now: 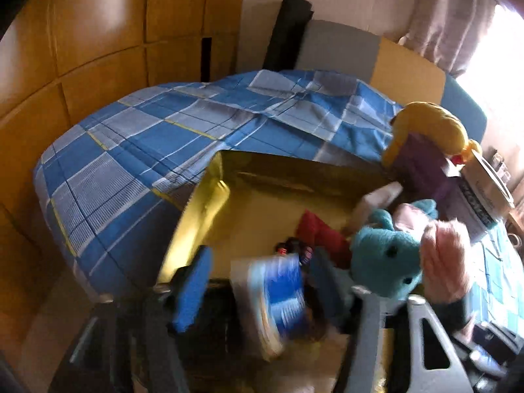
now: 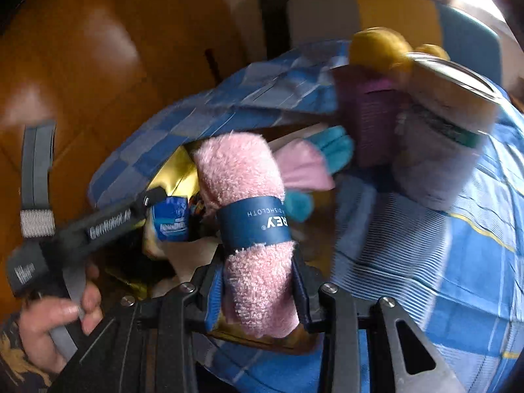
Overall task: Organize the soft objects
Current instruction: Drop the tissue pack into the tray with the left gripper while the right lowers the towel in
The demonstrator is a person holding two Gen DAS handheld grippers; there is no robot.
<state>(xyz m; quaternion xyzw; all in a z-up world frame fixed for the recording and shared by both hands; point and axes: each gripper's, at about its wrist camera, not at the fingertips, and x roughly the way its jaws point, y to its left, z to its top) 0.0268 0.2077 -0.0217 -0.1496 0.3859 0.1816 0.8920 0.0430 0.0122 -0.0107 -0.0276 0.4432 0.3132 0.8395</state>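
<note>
On the bed (image 1: 137,150), which carries a blue checked cover, an open cardboard box (image 1: 262,203) sits with its flaps raised and its yellow-brown floor exposed.

1. Left tool (image 1: 258,281): its blue-padded jaws stand wide apart over the near side of the box. A blue and white packet (image 1: 278,298) lies between them, heavily blurred; whether either pad touches it cannot be told. In the right wrist view a hand (image 2: 55,324) holds this tool by its dark handle at the left edge.

2. Right tool (image 2: 258,294): its jaws are closed on a rolled pink dishcloth (image 2: 249,226), which stands roughly upright between the pads. A dark blue paper band (image 2: 252,222) wraps the middle of the roll. In the left wrist view the pink roll appears at the right side of the box, just beside a teal plush toy (image 1: 383,255).

3. Box contents: the teal plush toy lies in the right part of the box, with a red soft item (image 1: 317,226) near it on the box floor.

4. Beyond the box: a doll with yellow hair (image 1: 425,131) and a purple body stands at the far right corner, beside a grey and white cylindrical container (image 2: 448,144) resting on the bed cover.

5. Surroundings: wooden wardrobe panels (image 1: 82,49) rise behind the bed.
</note>
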